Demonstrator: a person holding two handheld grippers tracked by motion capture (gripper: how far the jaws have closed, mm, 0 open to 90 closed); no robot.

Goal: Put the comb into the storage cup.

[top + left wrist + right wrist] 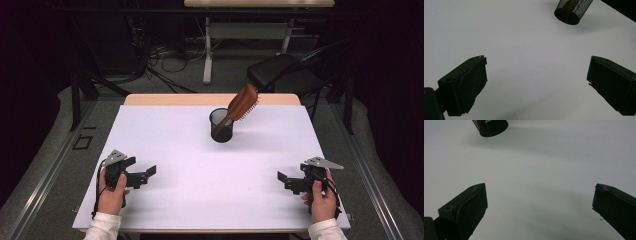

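At lower left of the high view the left gripper [146,173] rests wide and empty; up at centre a hairbrush [243,102] leans out of a mesh cup [221,125], top-heavy, so a nudge could tip it; lower right, the right gripper [283,177] gapes empty.

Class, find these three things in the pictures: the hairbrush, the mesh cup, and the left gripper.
hairbrush [243,101], high view, on its wooden head above the cup.
mesh cup [221,128], high view, on its black mesh wall.
left gripper [148,175], high view, midway between its open jaw tips.
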